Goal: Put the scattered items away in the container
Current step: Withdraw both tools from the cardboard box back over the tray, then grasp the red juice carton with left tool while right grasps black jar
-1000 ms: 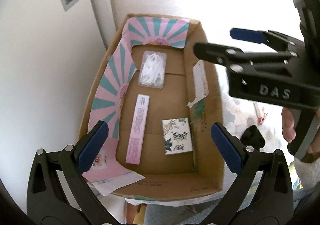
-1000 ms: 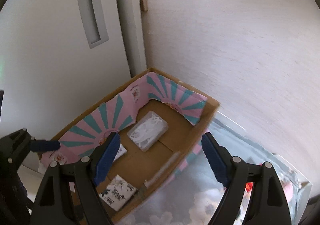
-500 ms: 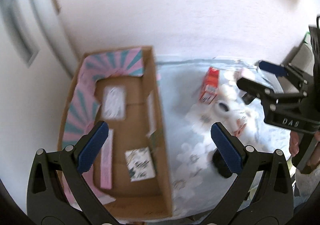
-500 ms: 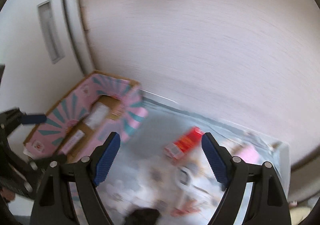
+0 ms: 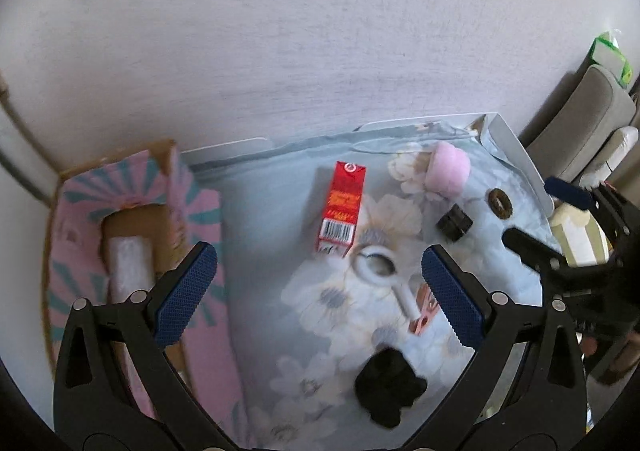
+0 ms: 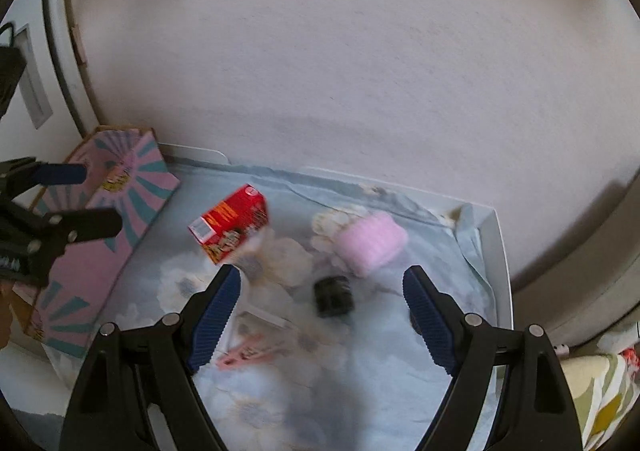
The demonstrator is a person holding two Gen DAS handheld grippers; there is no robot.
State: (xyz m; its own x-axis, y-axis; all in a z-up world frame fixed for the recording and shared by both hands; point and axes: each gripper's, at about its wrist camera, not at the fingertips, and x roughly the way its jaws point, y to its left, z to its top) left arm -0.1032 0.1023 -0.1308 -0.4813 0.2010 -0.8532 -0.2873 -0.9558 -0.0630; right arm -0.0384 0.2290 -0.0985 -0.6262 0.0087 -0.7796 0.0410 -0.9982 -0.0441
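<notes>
Both tools are held with fingers spread wide and nothing between them: the left tool (image 5: 316,291) and the right tool (image 6: 322,311). The red carton (image 5: 341,207) is taken as landmark, lying flat on the floral cloth (image 5: 272,219). The cardboard box (image 5: 120,219) is seen left of it. A pink roll (image 5: 446,169), a small black block (image 5: 453,223) and a brown ring (image 5: 499,203) lie right of it. A white magnifier (image 5: 380,271) and a black fuzzy item (image 5: 388,385) lie nearer the camera than it.

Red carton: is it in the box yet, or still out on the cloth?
Out. The red carton lies flat on the floral cloth, right of the box, untouched by either gripper.
</notes>
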